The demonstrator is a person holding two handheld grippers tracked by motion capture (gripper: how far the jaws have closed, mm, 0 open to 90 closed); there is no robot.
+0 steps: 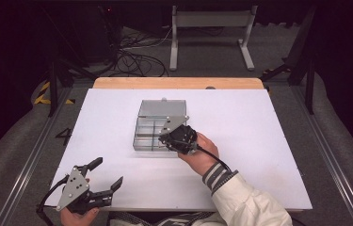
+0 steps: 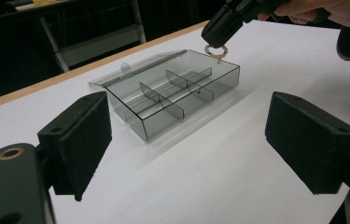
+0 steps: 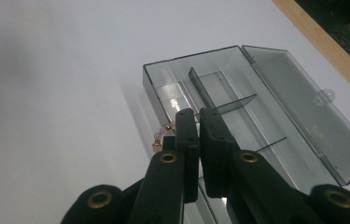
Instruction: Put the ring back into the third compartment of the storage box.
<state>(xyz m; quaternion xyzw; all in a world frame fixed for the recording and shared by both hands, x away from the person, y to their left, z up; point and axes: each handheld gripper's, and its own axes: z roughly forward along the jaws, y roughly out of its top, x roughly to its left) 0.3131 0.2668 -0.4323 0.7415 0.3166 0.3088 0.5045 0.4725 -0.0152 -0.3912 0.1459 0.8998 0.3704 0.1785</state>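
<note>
While the right tool [image 1: 164, 137] is hanging over the see-through box [image 1: 161, 123], it is pinching a small bead ring [image 2: 215, 50] between its two black jaws. The jaws are pressed together on the ring, with almost no gap showing in the right gripper view. The ring is pale pink with a little gold bit on it. In the left gripper view it is dangling from the tip of the right tool [image 2: 215, 42], just above the box's wall at about 2 o'clock from the box's middle. In the right gripper view, the ring [image 3: 163, 134] is peeking out at about 9 o'clock from the jaw tips. It is small and a bit blurry, so it may be a bracelet or a bead loop; it is hard to say which.

The box is sitting near the middle of the white tabletop [image 1: 259, 136]. Its lid [image 1: 163, 108] is lying open and flat at the far side, at 12 o'clock from the box. Thin walls are splitting the inside into small parts.

The left tool [image 1: 108, 174] is resting low at about 7 o'clock from the box, well apart from it, near the front edge of the tabletop. Its jaws are standing wide apart and holding nothing. In the left gripper view, its two pads [image 2: 86, 140] are framing the box from far off.
</note>
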